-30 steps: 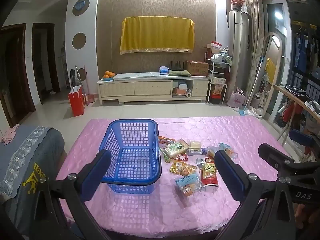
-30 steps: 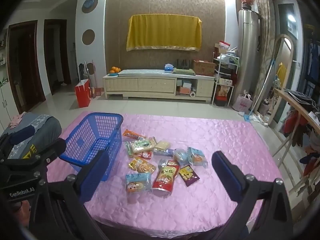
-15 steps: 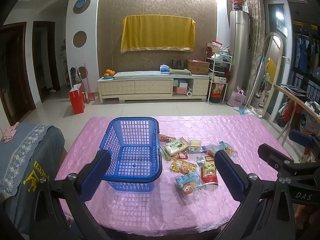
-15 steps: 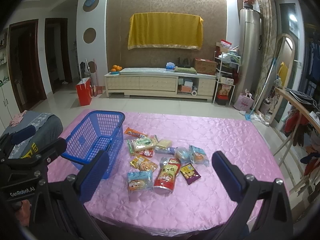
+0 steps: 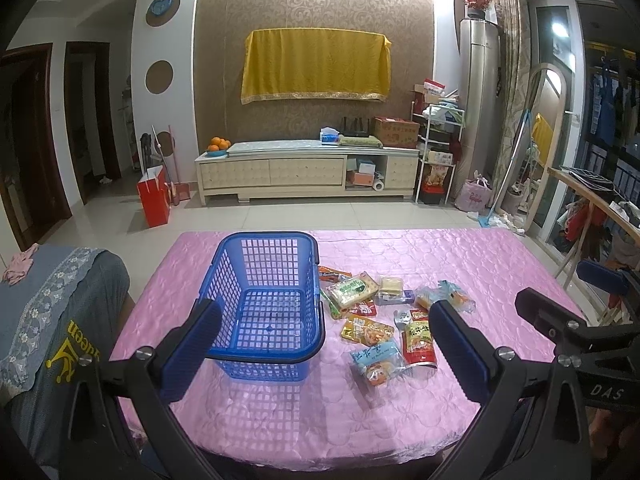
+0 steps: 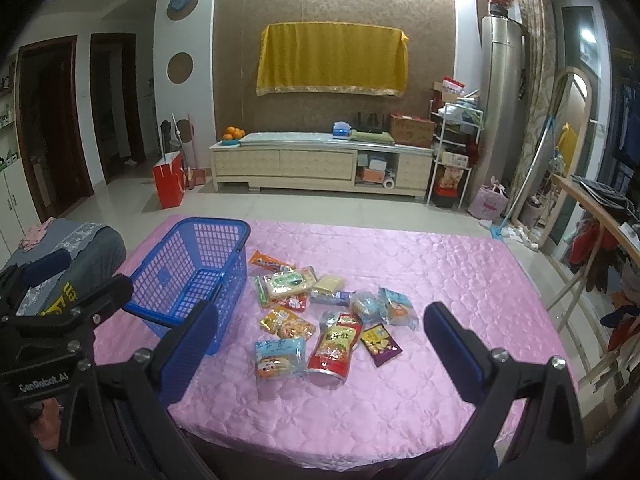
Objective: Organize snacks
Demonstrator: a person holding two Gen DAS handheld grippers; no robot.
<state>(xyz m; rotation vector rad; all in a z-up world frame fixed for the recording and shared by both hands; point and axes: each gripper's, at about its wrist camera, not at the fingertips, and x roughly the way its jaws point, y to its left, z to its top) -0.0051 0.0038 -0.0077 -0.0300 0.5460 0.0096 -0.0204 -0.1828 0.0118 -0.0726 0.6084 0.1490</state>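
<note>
Living room, pink table (image 5: 400, 420) | blue basket (image 5: 268, 312) empty at left, snacks (image 6: 320, 316) piled just right of it | our left gripper (image 5: 320, 344) and right gripper (image 6: 320, 344) both spread wide, holding nothing | since a second ago we only drifted slightly; sorting not begun
</note>
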